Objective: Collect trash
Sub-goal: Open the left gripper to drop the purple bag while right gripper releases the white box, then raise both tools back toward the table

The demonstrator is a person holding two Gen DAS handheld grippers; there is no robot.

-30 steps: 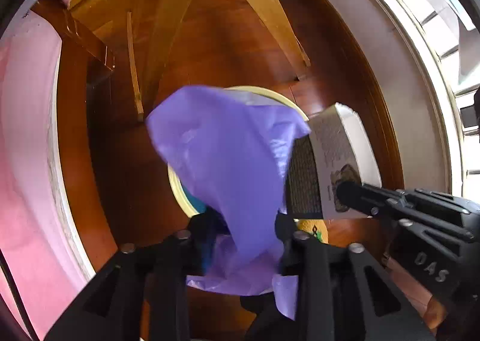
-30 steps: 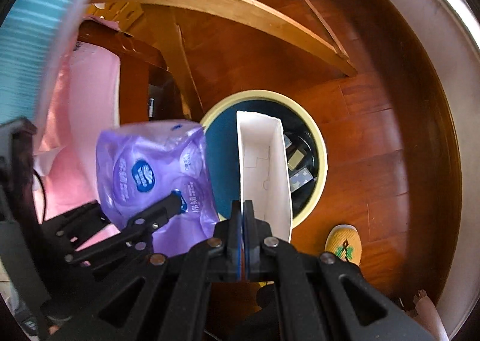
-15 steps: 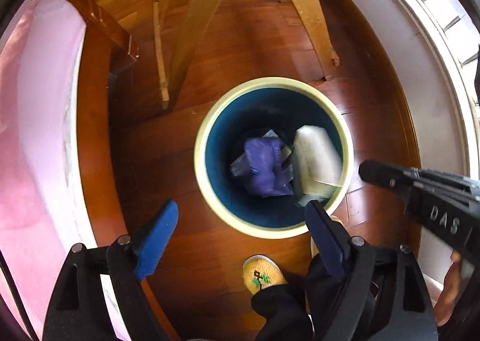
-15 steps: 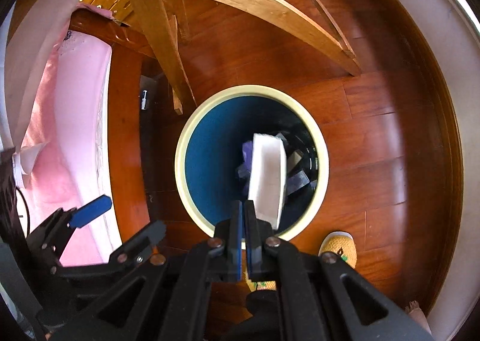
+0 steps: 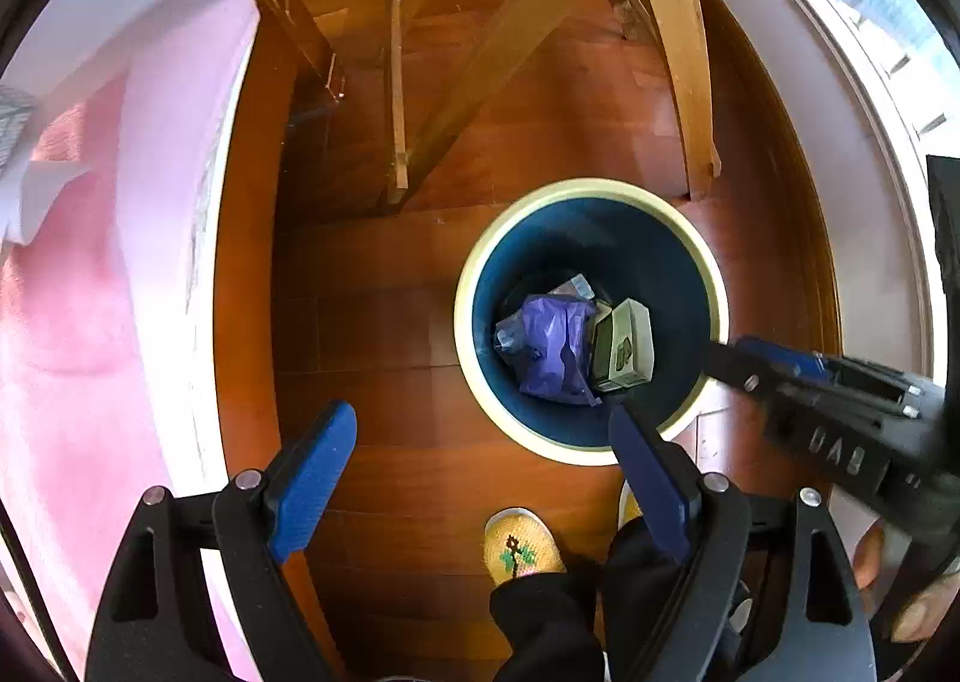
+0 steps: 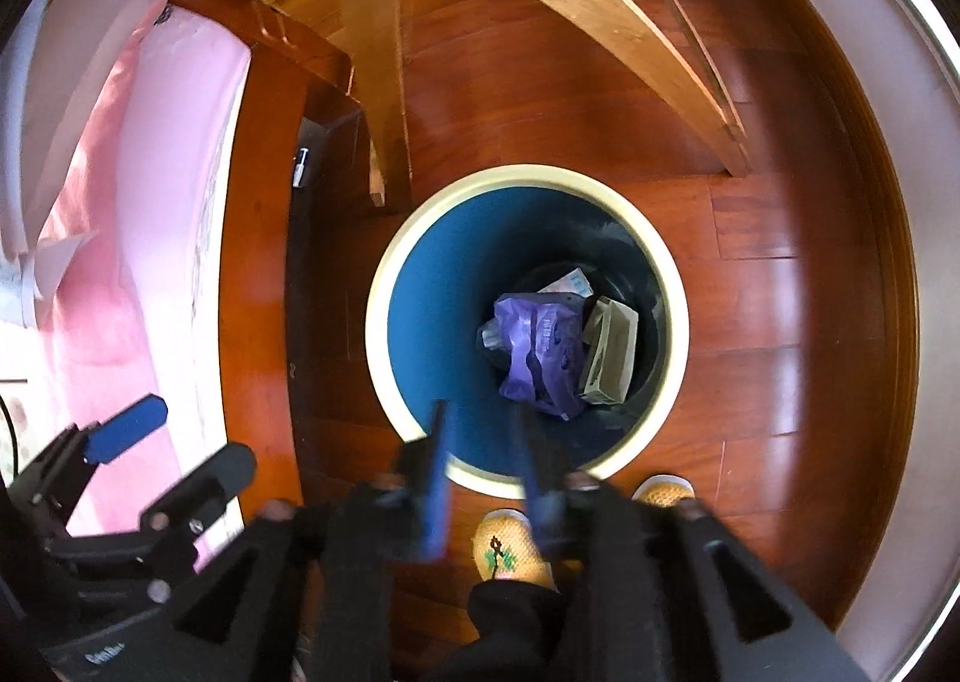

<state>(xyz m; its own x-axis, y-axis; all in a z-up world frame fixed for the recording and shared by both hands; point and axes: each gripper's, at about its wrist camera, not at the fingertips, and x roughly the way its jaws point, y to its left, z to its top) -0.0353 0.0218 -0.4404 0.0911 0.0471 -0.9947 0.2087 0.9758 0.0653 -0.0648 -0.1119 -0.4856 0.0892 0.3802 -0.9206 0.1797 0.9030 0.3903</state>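
Observation:
A round bin with a cream rim (image 5: 465, 286) (image 6: 378, 316) and a dark blue inside stands on the wood floor. A purple plastic wrapper (image 5: 552, 346) (image 6: 540, 349) and a small cardboard box (image 5: 624, 346) (image 6: 609, 355) lie at its bottom with other scraps. My left gripper (image 5: 480, 418) is open and empty, above the floor at the bin's near left. My right gripper (image 6: 480, 412) is open and empty above the bin's near rim; it also shows in the left wrist view (image 5: 774, 364).
Wooden furniture legs (image 5: 678, 63) (image 6: 372, 81) stand behind the bin. A pink-covered bed with a wooden frame (image 5: 108, 292) (image 6: 156, 202) runs along the left. The person's yellow slippers (image 5: 522, 544) (image 6: 504, 547) are just in front of the bin. A white wall base (image 6: 900, 141) curves at right.
Both grippers opened and dropped the purple wrapper and the box, which now lie in the bin. Both grippers have pulled up and back from the bin.

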